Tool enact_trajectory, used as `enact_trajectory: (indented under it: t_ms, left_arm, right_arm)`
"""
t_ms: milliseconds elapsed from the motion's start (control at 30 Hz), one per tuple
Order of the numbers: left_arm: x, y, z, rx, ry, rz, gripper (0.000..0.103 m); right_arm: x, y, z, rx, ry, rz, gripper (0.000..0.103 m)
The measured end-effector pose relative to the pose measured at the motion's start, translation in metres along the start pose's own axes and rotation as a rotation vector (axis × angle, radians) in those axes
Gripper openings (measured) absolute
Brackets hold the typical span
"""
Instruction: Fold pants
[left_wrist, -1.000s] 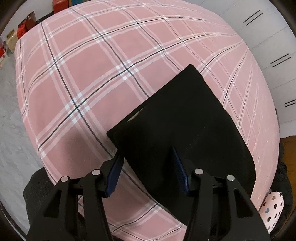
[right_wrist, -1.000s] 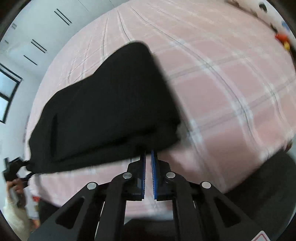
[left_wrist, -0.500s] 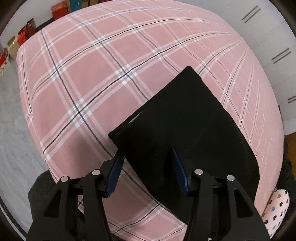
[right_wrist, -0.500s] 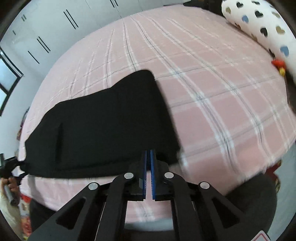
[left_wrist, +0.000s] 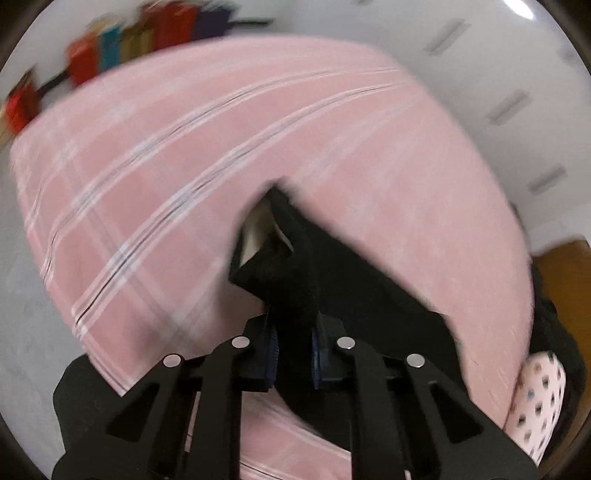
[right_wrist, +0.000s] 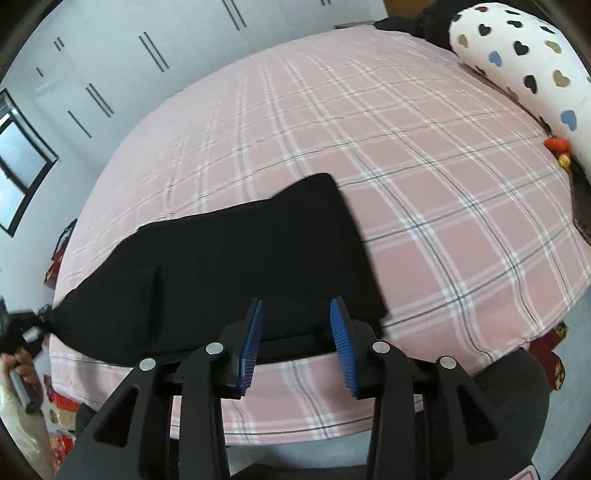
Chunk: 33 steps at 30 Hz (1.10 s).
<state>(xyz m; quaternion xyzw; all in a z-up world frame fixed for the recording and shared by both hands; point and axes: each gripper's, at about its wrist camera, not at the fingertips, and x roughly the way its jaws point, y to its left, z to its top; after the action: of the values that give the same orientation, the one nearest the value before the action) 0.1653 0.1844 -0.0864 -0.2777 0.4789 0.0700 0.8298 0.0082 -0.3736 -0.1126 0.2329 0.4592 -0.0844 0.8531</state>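
Black folded pants (right_wrist: 236, 273) lie on the pink plaid bed (right_wrist: 424, 184) near its front edge. My right gripper (right_wrist: 295, 332) is open, its blue pads either side of the pants' near edge, holding nothing. In the blurred left wrist view my left gripper (left_wrist: 293, 350) is shut on the end of the pants (left_wrist: 295, 266), which is bunched and lifted, showing a pale inner lining (left_wrist: 258, 229). The left gripper also shows far left in the right wrist view (right_wrist: 22, 325), at the pants' left end.
A white pillow with coloured hearts (right_wrist: 517, 62) lies at the bed's far right. White wardrobe doors (right_wrist: 122, 66) stand behind the bed. Coloured boxes (left_wrist: 122, 48) line the wall beyond the bed. Grey floor (left_wrist: 22, 314) lies to the left.
My left gripper has shut on the pants' end and lifted it, moving fast. My right gripper has gone from shut to open and pulled back a little from the pants.
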Motion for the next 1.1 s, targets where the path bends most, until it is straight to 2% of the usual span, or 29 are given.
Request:
enact_trajectory:
  t_ms: [100, 200, 233, 300, 367, 400, 433, 500, 567, 600, 633, 700, 733, 767, 800, 967, 1100]
  left_arm:
    - [-0.041, -0.078, -0.022, 0.200, -0.055, -0.076, 0.012]
    - [-0.060, -0.150, -0.064, 0.365, -0.047, -0.181, 0.013]
    - [-0.057, -0.173, -0.084, 0.428, -0.021, -0.208, 0.016]
    - [-0.031, -0.211, -0.130, 0.552, 0.074, -0.210, 0.025]
    - [-0.003, -0.229, -0.168, 0.613, 0.168, -0.202, 0.035]
    - [0.010, -0.235, -0.190, 0.644, 0.214, -0.205, 0.044]
    - [0.026, -0.241, -0.217, 0.691, 0.259, -0.183, 0.045]
    - [0.035, -0.241, -0.243, 0.743, 0.297, -0.142, 0.046]
    - [0.030, -0.235, -0.247, 0.747, 0.313, -0.167, 0.048]
    - [0.025, -0.232, -0.245, 0.745, 0.308, -0.175, 0.055]
    - [0.012, -0.226, -0.237, 0.744, 0.278, -0.182, 0.066]
    - [-0.011, -0.215, -0.218, 0.751, 0.194, -0.177, 0.075]
    - [-0.019, -0.210, -0.211, 0.759, 0.151, -0.155, 0.080]
    - [-0.028, -0.204, -0.201, 0.772, 0.089, -0.100, 0.083]
    - [-0.035, -0.199, -0.193, 0.777, 0.040, -0.042, 0.087]
    - [-0.047, -0.166, -0.148, 0.709, -0.034, 0.112, 0.087]
    - [-0.053, -0.147, -0.125, 0.656, -0.048, 0.156, 0.087]
  right_arm:
    - [-0.004, 0.008, 0.003, 0.001, -0.009, 0.036, 0.037]
    - [-0.005, 0.010, 0.003, 0.000, -0.009, 0.064, 0.043]
    - [-0.003, 0.009, 0.003, -0.003, -0.007, 0.067, 0.046]
    - [0.003, 0.005, 0.001, -0.004, 0.012, 0.065, 0.047]
    - [0.008, -0.002, -0.001, 0.008, 0.032, 0.064, 0.048]
    - [0.012, -0.006, -0.002, 0.020, 0.053, 0.065, 0.048]
    - [0.015, -0.008, -0.002, 0.024, 0.068, 0.069, 0.048]
    - [0.016, -0.013, -0.002, 0.029, 0.081, 0.072, 0.050]
    - [0.014, -0.013, 0.000, 0.020, 0.077, 0.088, 0.053]
    - [0.013, -0.010, 0.001, 0.013, 0.075, 0.102, 0.053]
    - [0.014, -0.007, 0.004, 0.006, 0.075, 0.121, 0.055]
    - [0.018, 0.005, 0.011, -0.002, 0.085, 0.166, 0.061]
    - [0.023, 0.014, 0.015, -0.005, 0.098, 0.186, 0.068]
    - [0.031, 0.025, 0.019, -0.010, 0.121, 0.209, 0.072]
    - [0.038, 0.035, 0.023, -0.018, 0.144, 0.231, 0.073]
    - [0.092, 0.086, 0.033, -0.045, 0.251, 0.279, 0.073]
    - [0.126, 0.102, 0.028, 0.040, 0.337, 0.321, 0.073]
